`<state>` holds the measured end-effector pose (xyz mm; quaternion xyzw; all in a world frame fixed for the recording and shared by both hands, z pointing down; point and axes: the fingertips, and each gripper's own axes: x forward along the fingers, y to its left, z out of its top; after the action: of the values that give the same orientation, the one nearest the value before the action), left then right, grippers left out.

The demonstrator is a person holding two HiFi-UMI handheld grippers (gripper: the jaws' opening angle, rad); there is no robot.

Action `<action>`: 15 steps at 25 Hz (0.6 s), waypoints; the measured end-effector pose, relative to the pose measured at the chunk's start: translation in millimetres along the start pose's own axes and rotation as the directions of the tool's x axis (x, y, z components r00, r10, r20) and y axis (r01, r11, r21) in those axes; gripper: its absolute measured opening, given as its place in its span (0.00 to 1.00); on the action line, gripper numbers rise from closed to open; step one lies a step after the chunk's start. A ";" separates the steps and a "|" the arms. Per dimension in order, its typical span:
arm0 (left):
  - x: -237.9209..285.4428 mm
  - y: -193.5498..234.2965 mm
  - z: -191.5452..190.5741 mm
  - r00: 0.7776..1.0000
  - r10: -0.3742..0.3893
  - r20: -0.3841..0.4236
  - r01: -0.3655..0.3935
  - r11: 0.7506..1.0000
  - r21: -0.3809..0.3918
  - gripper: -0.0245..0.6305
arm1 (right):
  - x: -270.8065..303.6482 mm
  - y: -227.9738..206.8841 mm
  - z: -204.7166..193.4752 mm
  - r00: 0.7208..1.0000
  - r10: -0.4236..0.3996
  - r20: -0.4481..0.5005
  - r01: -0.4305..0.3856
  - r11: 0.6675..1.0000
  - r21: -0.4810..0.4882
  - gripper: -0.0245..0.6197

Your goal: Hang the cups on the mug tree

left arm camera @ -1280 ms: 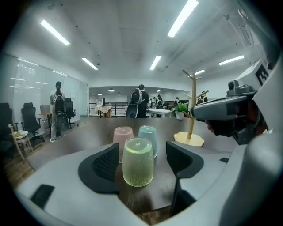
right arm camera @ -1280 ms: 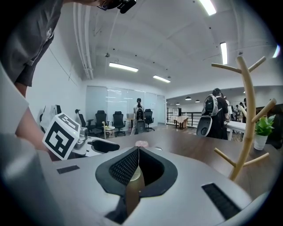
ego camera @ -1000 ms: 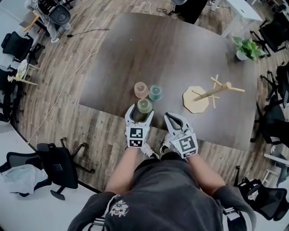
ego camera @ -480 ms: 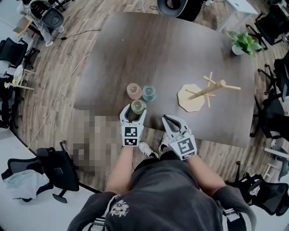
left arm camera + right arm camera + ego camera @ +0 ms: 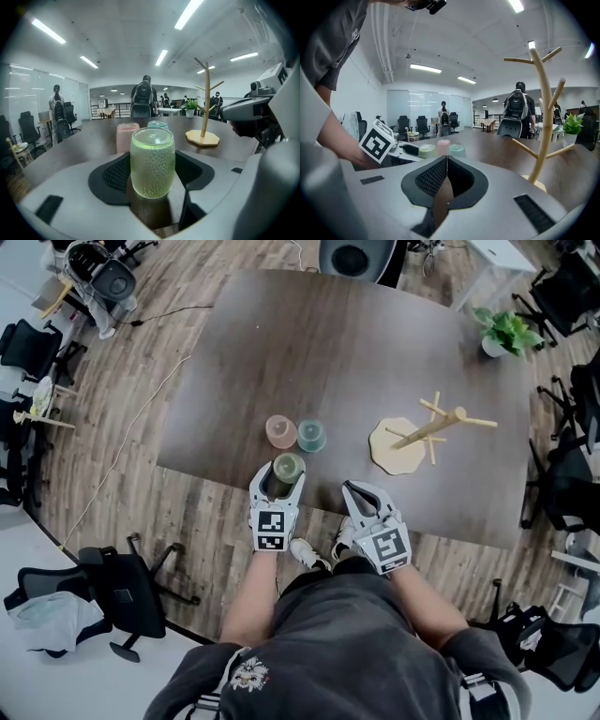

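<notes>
Your left gripper [image 5: 280, 476] has its jaws wide apart, one on each side of the green cup [image 5: 152, 163]. The cup stands on the table [image 5: 356, 343] between the pads, near their tips, and a thin gap seems to show on either side, so nothing is gripped. Your right gripper [image 5: 446, 161] is pressed fully closed, pad against pad, with nothing between them. It sits just right of the left one, at the table's near edge. Just beyond the green cup, the pink cup [image 5: 280, 431] and teal cup [image 5: 311, 436] stand side by side. The mug tree [image 5: 427, 432] stands upright to their right, well apart from all three cups.
</notes>
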<state>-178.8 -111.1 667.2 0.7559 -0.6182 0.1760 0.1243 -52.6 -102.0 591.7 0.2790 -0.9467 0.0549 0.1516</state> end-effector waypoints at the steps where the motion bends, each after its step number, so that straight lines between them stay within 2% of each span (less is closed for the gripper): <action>1: -2.6 -0.3 4.1 1.000 0.002 0.015 -0.002 1.000 -0.005 0.50 | -1.4 -0.9 -1.1 1.000 -0.005 0.000 0.005 1.000 0.004 0.08; 6: -17.2 -4.1 28.9 0.997 -0.004 0.071 0.007 1.000 -0.030 0.50 | -6.7 -0.9 -3.7 1.000 -0.016 -0.003 0.016 1.000 0.017 0.08; 15: -22.9 -33.6 77.6 0.984 -0.068 0.164 0.081 0.994 -0.074 0.50 | -25.3 -15.8 -1.0 0.998 -0.059 0.034 0.058 0.998 0.034 0.08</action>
<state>-141.2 -115.3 588.2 0.7848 -0.6040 0.0844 0.1105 -23.5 -102.1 585.0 0.3100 -0.9395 0.0612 0.1321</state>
